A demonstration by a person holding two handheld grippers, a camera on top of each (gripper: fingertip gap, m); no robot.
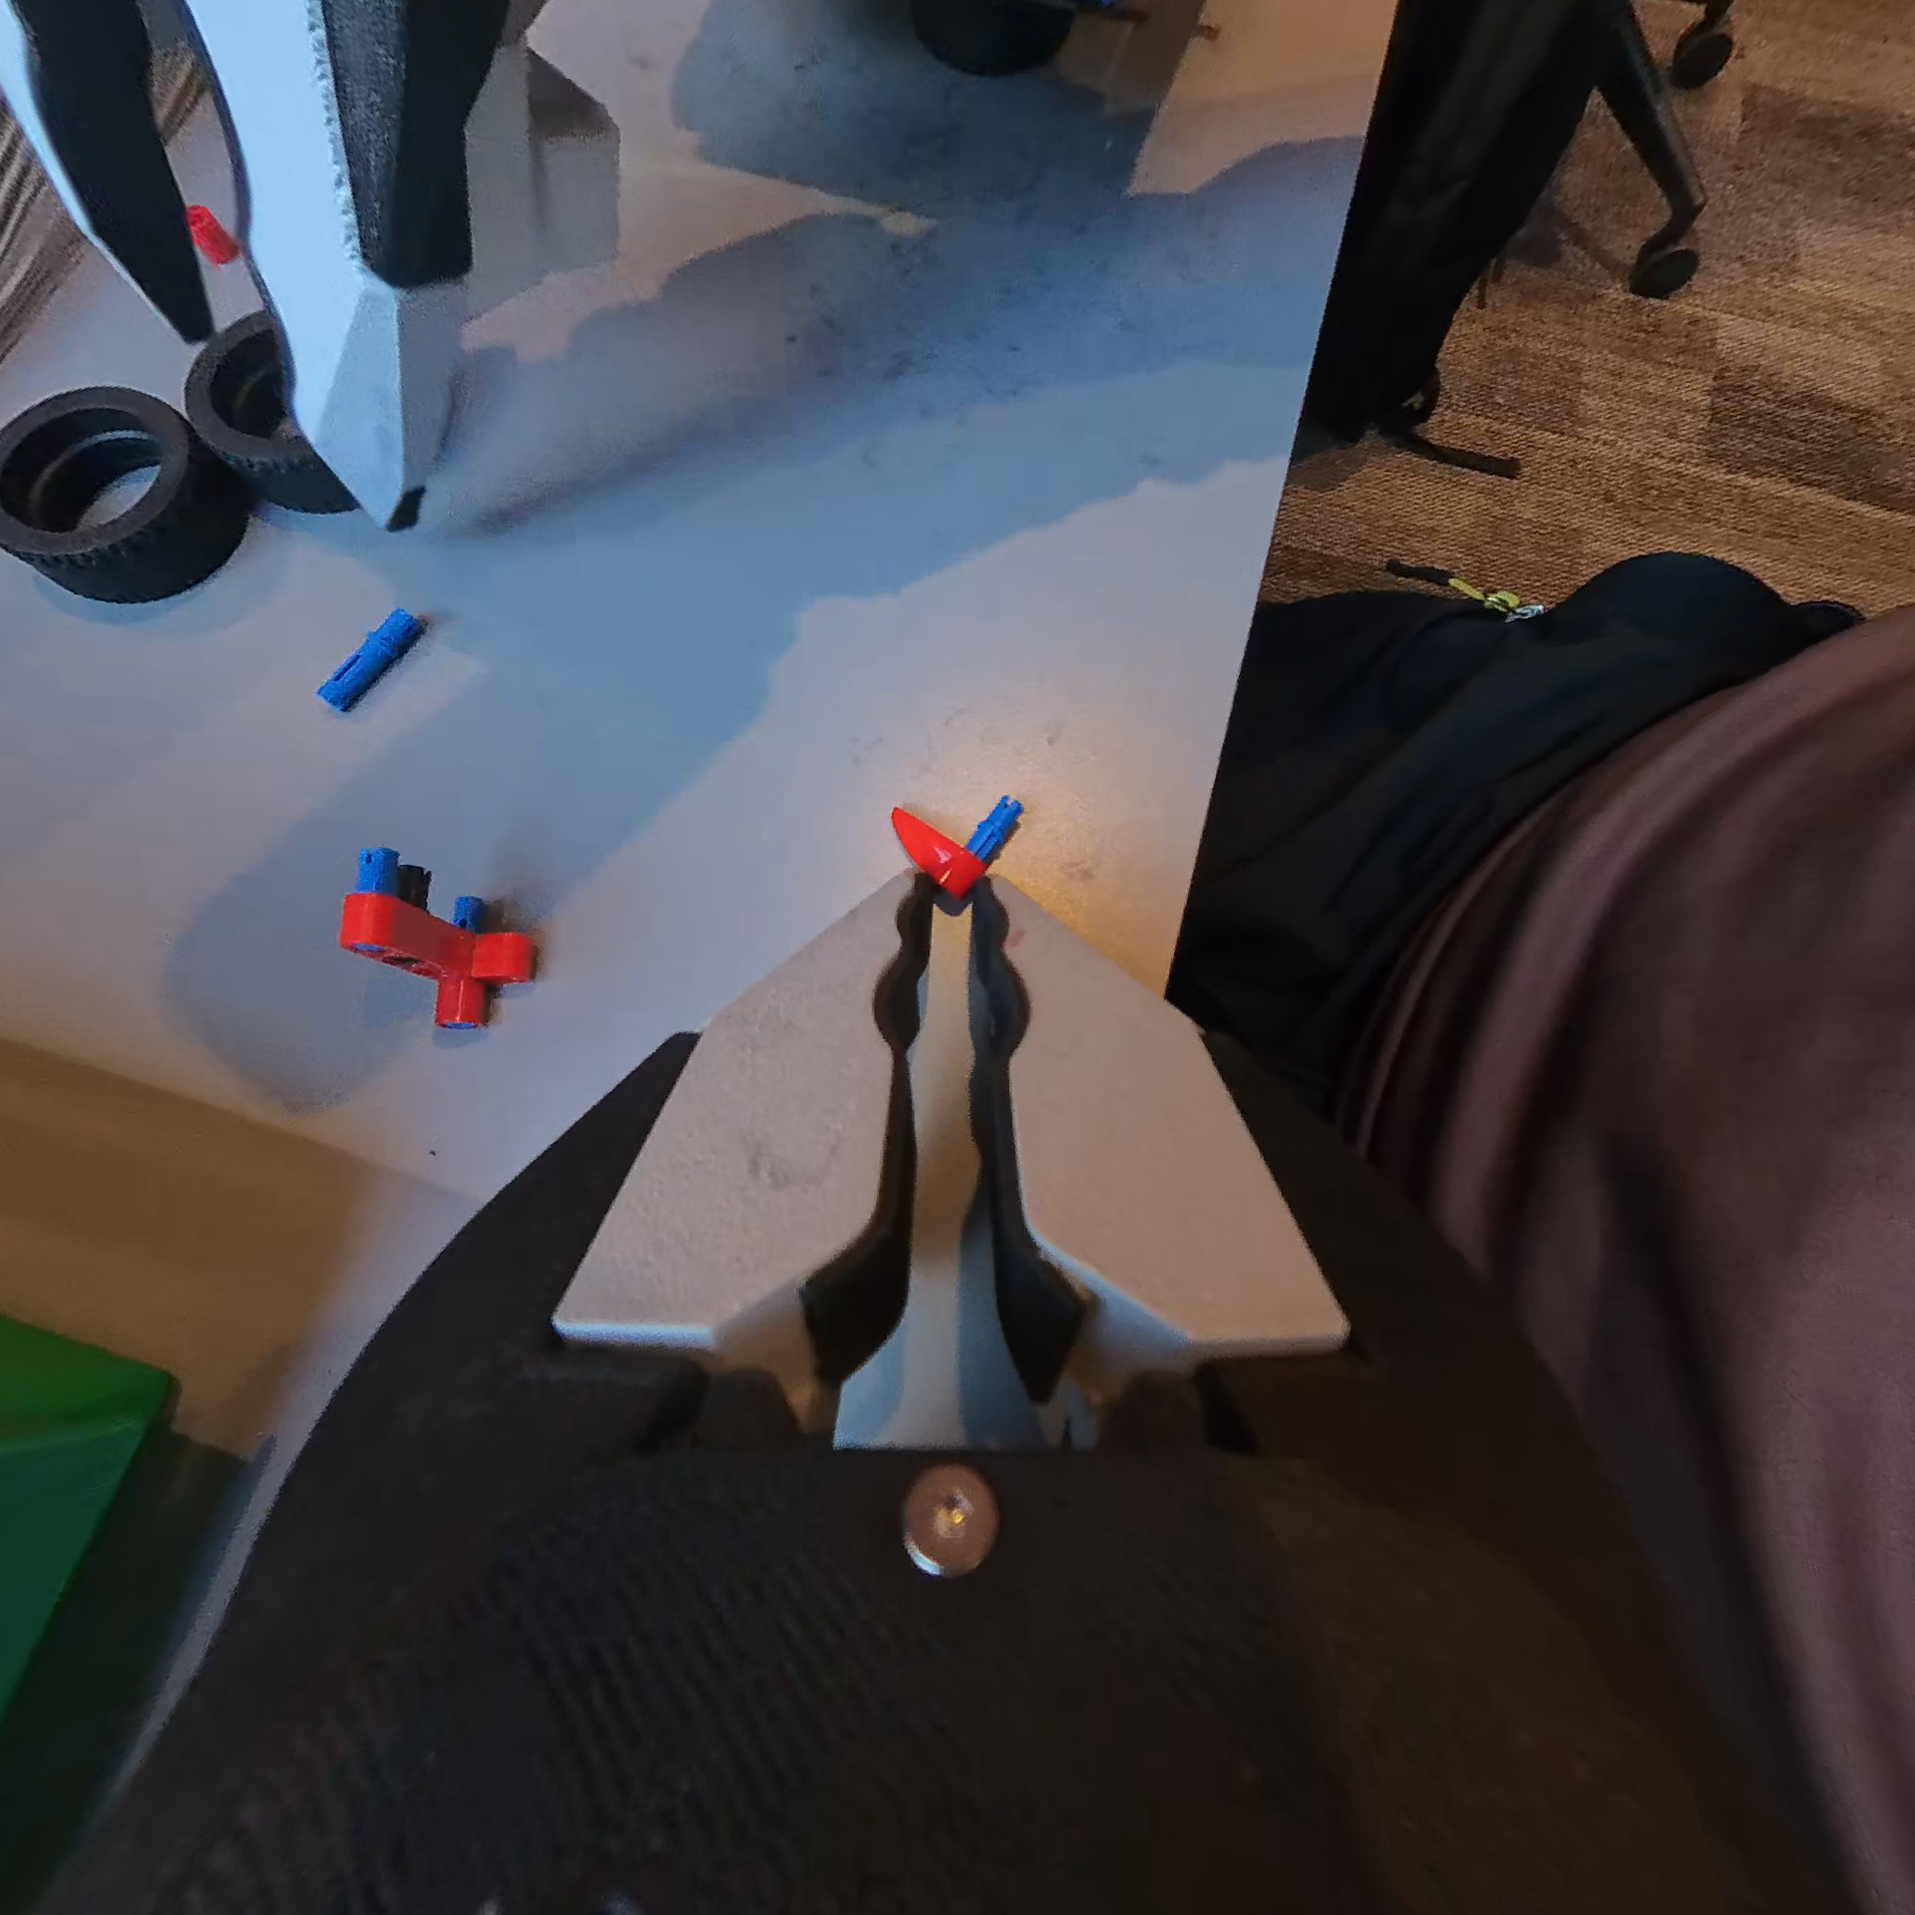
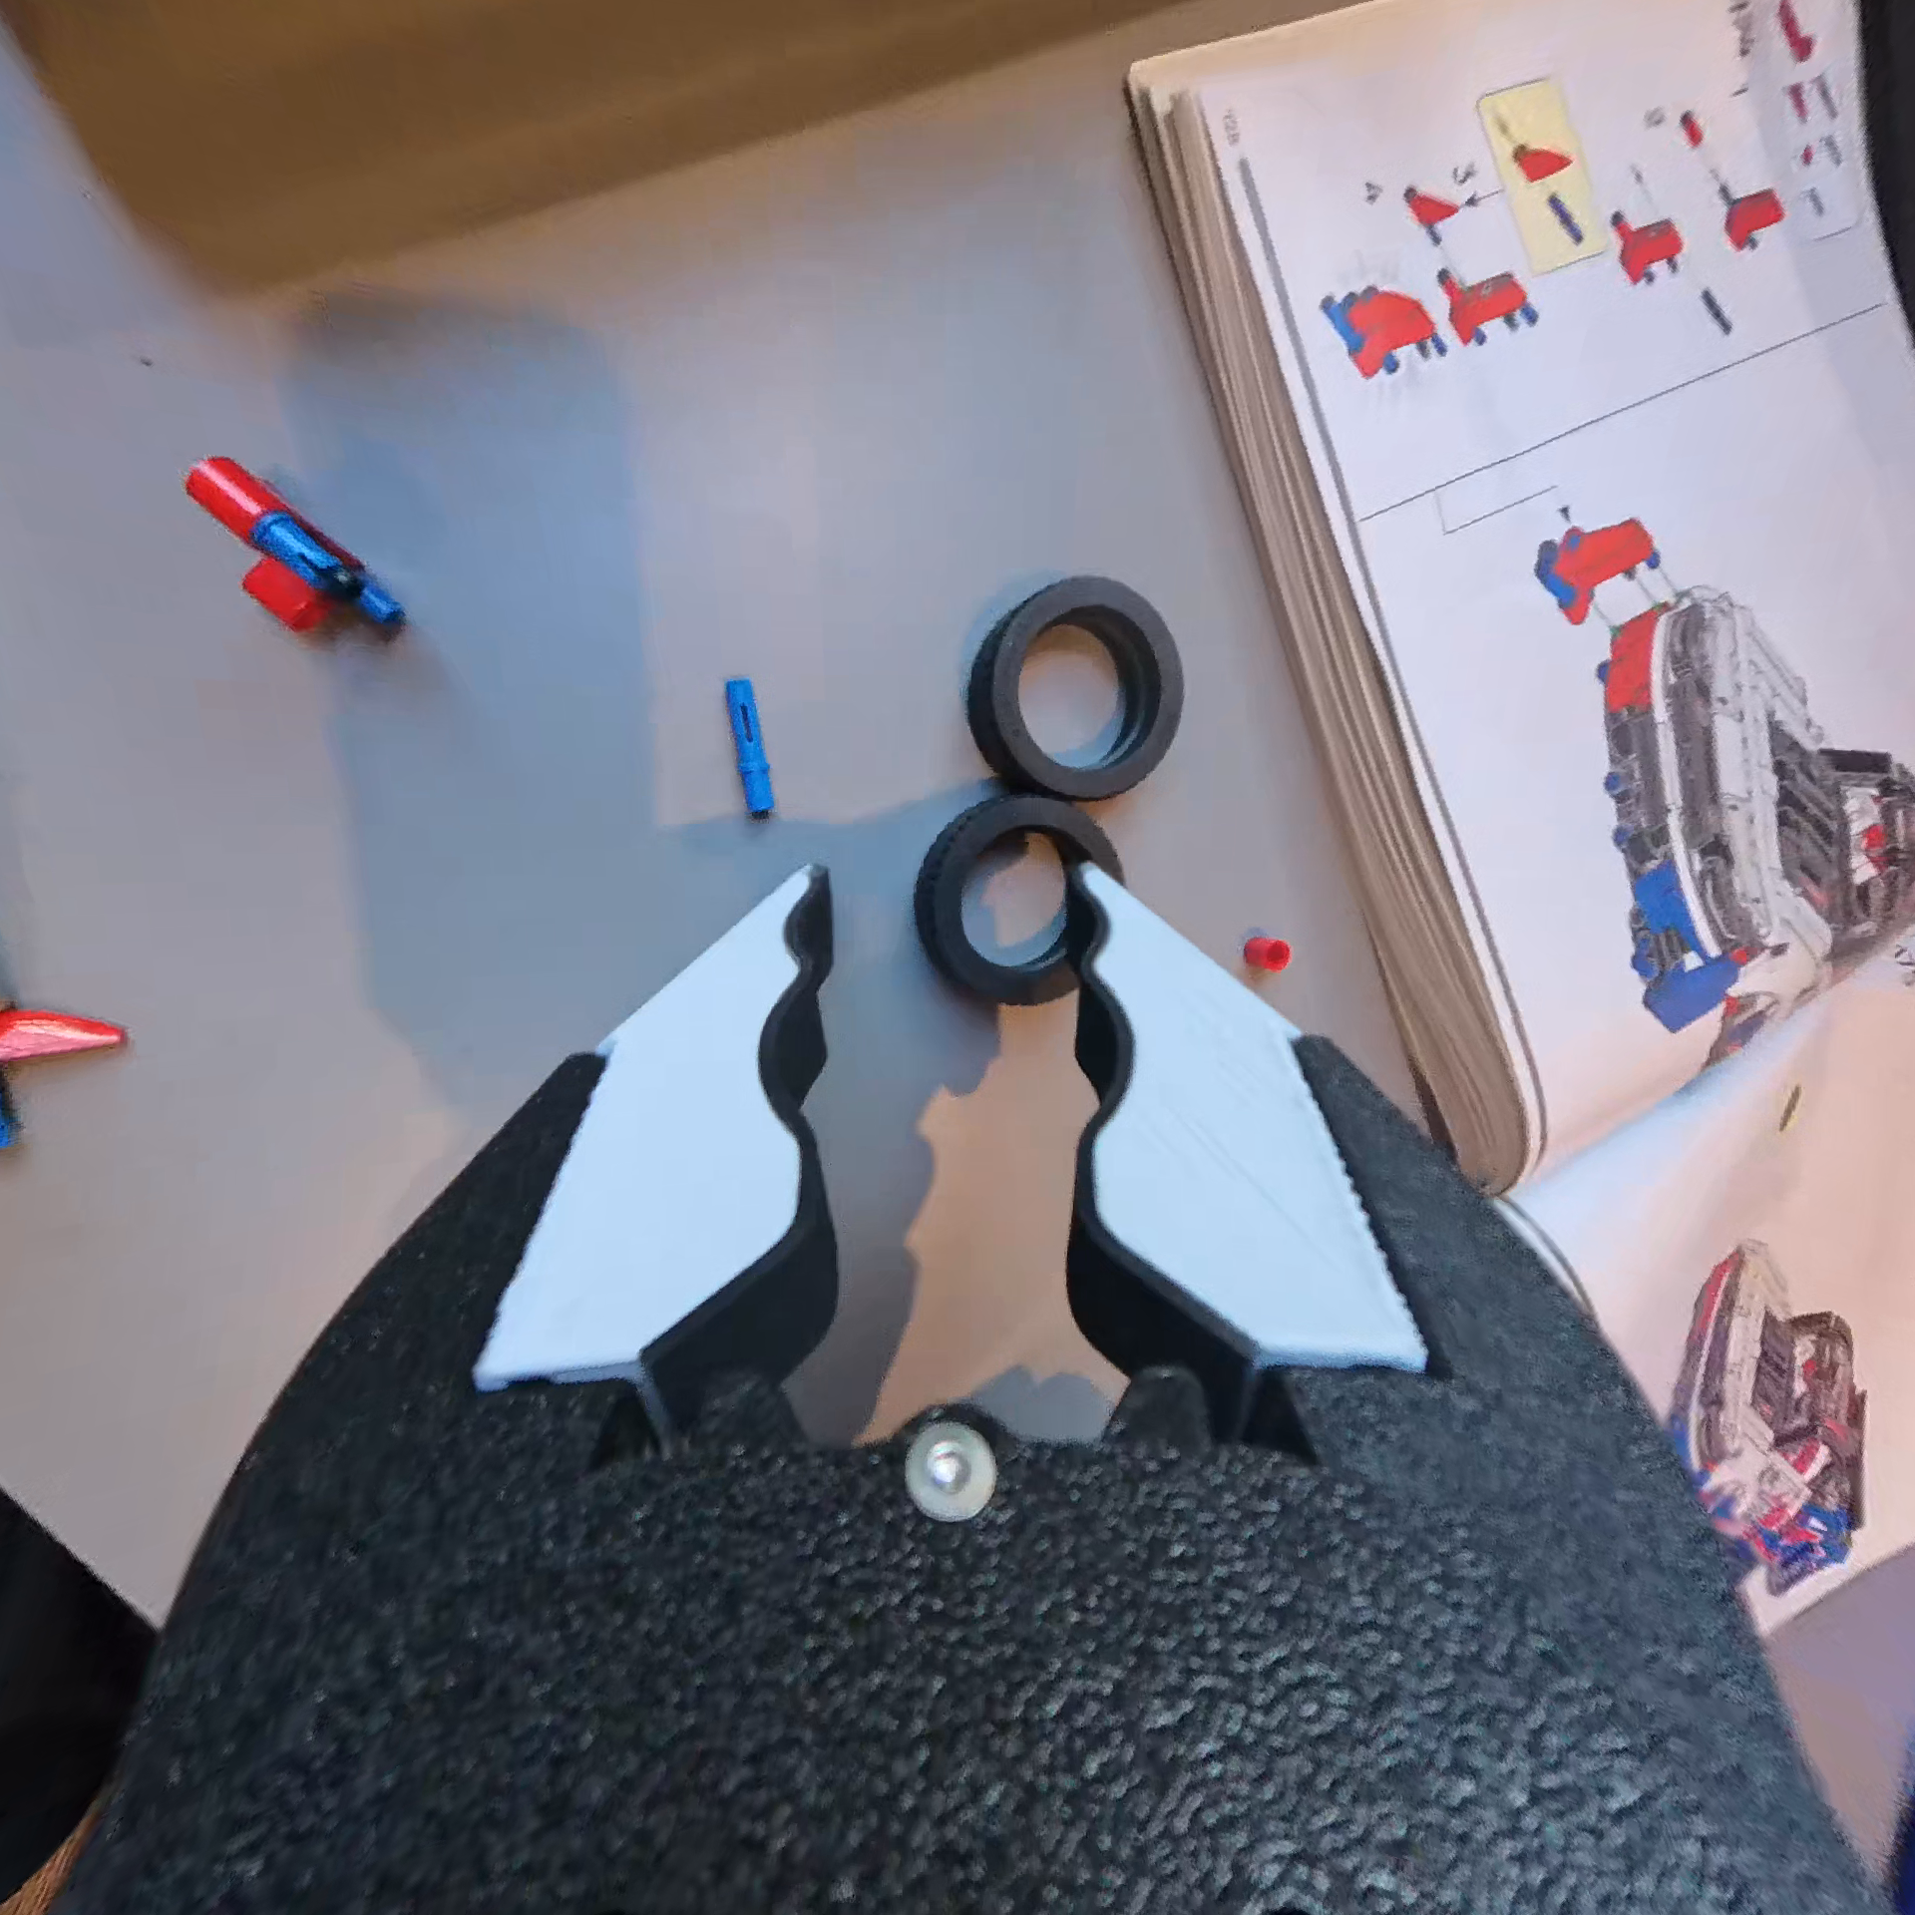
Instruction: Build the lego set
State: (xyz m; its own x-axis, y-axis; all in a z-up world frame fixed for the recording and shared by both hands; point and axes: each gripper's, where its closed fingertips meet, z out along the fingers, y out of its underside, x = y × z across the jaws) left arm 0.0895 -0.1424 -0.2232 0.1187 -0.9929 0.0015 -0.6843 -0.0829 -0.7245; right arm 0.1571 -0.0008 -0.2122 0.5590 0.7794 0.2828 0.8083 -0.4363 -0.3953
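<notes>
Your left claw (image 1: 945,889) pinches the red wedge piece (image 1: 936,850), its blue pin (image 1: 995,824) protruding, above the bench (image 1: 725,466) edge. Right claw (image 2: 951,899) hangs agape over the tyres (image 2: 1021,902). Keep the pinch steady; fetch the loose blue pin (image 2: 749,746), approaching lengthwise.

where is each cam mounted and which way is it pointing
Left wrist view: on the left gripper, looking down its fingers at the grey tabletop; shut on a small red wedge piece with a blue pin; the person's sleeve shows.
Right wrist view: on the right gripper, open, facing down at two black rubber tyres and an open instruction booklet.
Shared: tyres, loose blue pin, red-and-blue subassembly.
</notes>
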